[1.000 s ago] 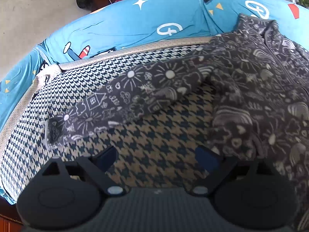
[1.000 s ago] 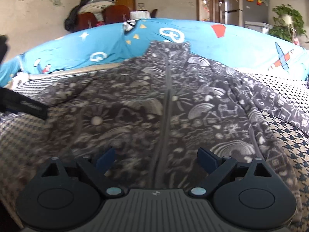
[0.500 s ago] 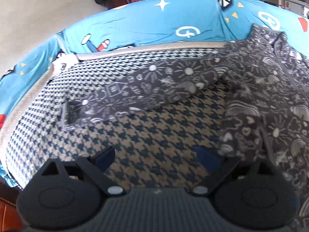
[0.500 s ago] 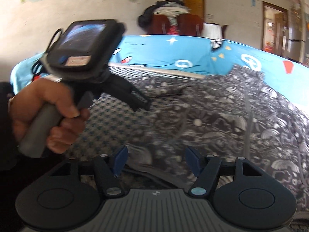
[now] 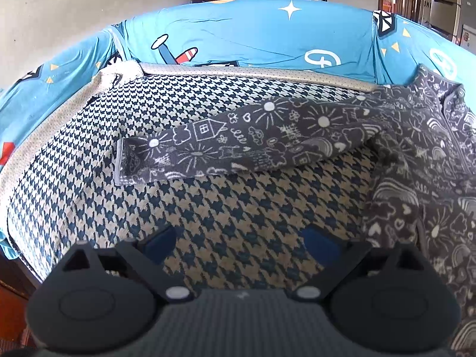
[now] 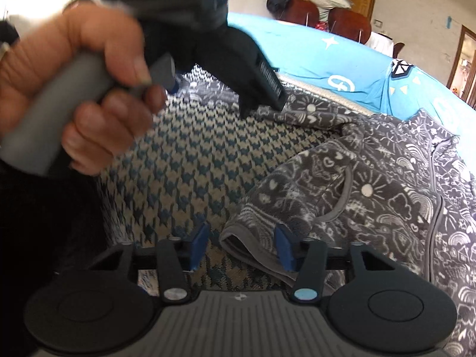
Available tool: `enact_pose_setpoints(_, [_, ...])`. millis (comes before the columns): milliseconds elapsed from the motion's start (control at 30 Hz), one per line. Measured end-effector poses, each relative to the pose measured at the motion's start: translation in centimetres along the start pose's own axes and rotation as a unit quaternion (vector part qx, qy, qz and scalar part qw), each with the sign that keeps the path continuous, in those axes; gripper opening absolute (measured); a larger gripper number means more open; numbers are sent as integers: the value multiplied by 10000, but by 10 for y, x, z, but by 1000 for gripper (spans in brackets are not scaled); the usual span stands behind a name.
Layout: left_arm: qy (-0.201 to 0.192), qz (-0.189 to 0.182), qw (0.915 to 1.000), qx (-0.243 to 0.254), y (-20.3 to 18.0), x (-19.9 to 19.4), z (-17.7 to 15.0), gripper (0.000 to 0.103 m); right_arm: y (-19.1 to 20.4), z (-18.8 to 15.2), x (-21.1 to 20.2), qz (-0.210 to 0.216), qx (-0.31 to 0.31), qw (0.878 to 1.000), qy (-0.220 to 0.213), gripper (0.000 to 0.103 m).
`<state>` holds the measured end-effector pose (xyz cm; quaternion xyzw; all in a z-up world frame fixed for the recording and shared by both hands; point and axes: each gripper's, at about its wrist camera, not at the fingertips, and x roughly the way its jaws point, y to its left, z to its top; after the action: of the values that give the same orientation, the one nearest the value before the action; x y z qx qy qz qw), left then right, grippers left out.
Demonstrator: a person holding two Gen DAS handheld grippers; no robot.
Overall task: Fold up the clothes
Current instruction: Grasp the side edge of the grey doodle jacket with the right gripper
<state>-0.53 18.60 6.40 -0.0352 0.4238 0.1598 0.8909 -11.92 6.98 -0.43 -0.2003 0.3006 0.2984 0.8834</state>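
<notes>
Dark grey fleece jacket [image 5: 422, 160] with white doodle print lies spread on a houndstooth-patterned cover [image 5: 214, 208], which sits on a sofa draped in a blue cartoon sheet [image 5: 244, 38]. One sleeve [image 5: 238, 145] stretches out flat to the left in the left wrist view, its cuff end pale-edged and resting on the cover. The jacket's zip runs up the middle of the body toward the collar, seen at the right of the right wrist view.

Left tool [image 5: 241, 244] hovers above bare cover with its jaws wide apart and nothing between them; the jacket's side lies just to its right. A hand [image 6: 71, 95] grips its grey handle in the right wrist view.

Right tool [image 6: 241, 247] sits at the jacket's lower hem corner [image 6: 253, 247]. Its jaws are closing, about half narrowed, with the folded grey-bound hem edge between the blue pads; the right pad touches the fabric, the left one stands clear of it.
</notes>
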Motion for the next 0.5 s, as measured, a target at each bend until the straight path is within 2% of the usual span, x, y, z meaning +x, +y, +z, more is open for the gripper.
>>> enact_pose_setpoints(100, [-3, -33, 10000, -38, 2, -1, 0, 97, 1, -3, 9, -92, -111, 9999, 69, 29])
enact_pose_setpoints(267, [-15, -58, 9999, -100, 4, -2, 0, 97, -8, -1, 10, -130, 143, 9998, 45, 10])
enact_pose_setpoints(500, [-194, 88, 9995, -228, 10, -6, 2, 97, -18, 18, -9, 247, 723, 9969, -198, 9])
